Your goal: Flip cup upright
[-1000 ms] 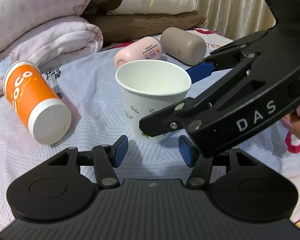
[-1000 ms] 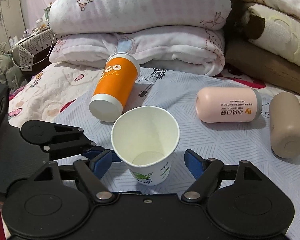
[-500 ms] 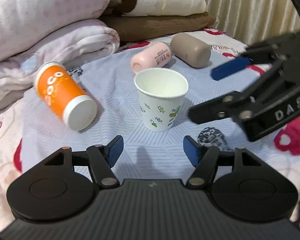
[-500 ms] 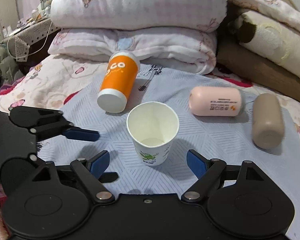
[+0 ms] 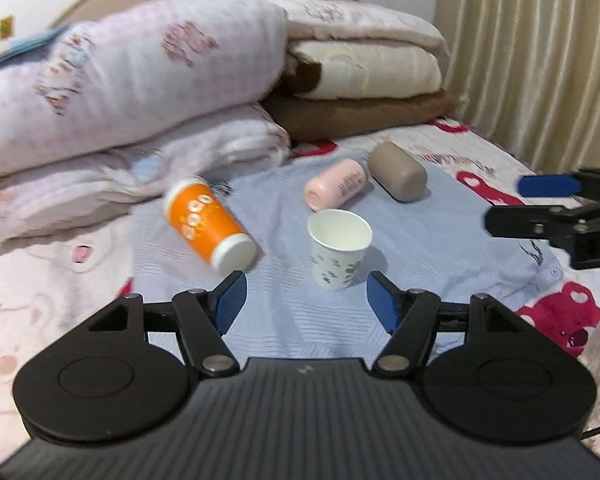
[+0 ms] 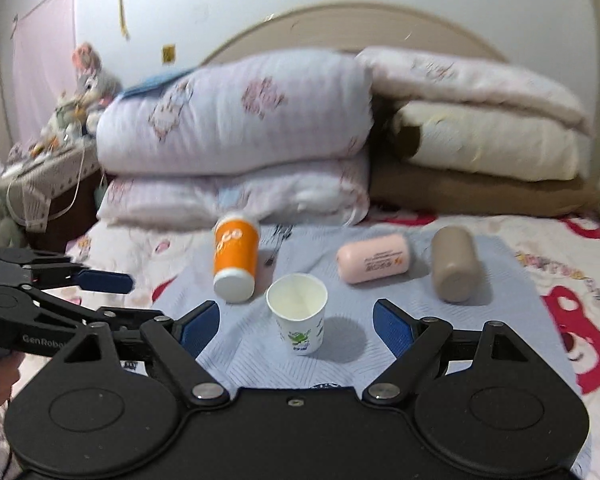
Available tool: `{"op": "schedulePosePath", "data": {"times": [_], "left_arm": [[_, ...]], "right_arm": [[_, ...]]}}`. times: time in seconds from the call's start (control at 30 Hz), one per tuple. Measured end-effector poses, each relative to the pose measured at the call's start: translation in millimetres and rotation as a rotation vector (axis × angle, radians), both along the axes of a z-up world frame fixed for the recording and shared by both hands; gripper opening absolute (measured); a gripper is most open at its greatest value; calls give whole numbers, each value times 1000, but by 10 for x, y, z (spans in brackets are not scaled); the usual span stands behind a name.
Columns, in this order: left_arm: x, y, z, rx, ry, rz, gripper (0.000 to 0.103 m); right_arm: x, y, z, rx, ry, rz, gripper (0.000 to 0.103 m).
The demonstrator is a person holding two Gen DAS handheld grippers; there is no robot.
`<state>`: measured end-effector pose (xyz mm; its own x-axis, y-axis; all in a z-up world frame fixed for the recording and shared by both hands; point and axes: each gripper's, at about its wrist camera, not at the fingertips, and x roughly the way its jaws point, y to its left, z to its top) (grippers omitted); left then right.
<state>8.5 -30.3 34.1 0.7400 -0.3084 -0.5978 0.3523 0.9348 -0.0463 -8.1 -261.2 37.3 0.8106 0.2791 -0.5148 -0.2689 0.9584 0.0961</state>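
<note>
Paper cup (image 5: 340,254) stands upright, mouth up, on the bed (image 5: 440,236) — task judged complete, hence left tongs (image 5: 304,300) and right tongs (image 6: 296,322) both spread wide, empty, clear of it.

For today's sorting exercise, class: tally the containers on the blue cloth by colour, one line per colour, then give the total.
White paper cup, standing upright: 1
Orange cup, lying on its side: 1
Pink bottle, lying on its side: 1
Taupe bottle, lying on its side: 1
Total: 4
</note>
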Motion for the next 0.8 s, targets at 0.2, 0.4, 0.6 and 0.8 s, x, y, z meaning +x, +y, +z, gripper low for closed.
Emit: {"op": "schedulePosePath", "data": {"times": [0.2,0.4,0.6,0.8], "left_arm": [[-282,54,148,-11,-33,52,67],[-444,161,215,-54,-49,110,67],[-510,210,227,-48,-54,142,67],[-544,172,173,-50,-51,129,71]], "right_arm": [[-398,21,77,-22,-87,-98,87],[-672,-18,62,-25,-96,-137,87],[-771,38,62,-44,-109,-136,87],[-781,142,3,-50,-136,-132,103]]}}
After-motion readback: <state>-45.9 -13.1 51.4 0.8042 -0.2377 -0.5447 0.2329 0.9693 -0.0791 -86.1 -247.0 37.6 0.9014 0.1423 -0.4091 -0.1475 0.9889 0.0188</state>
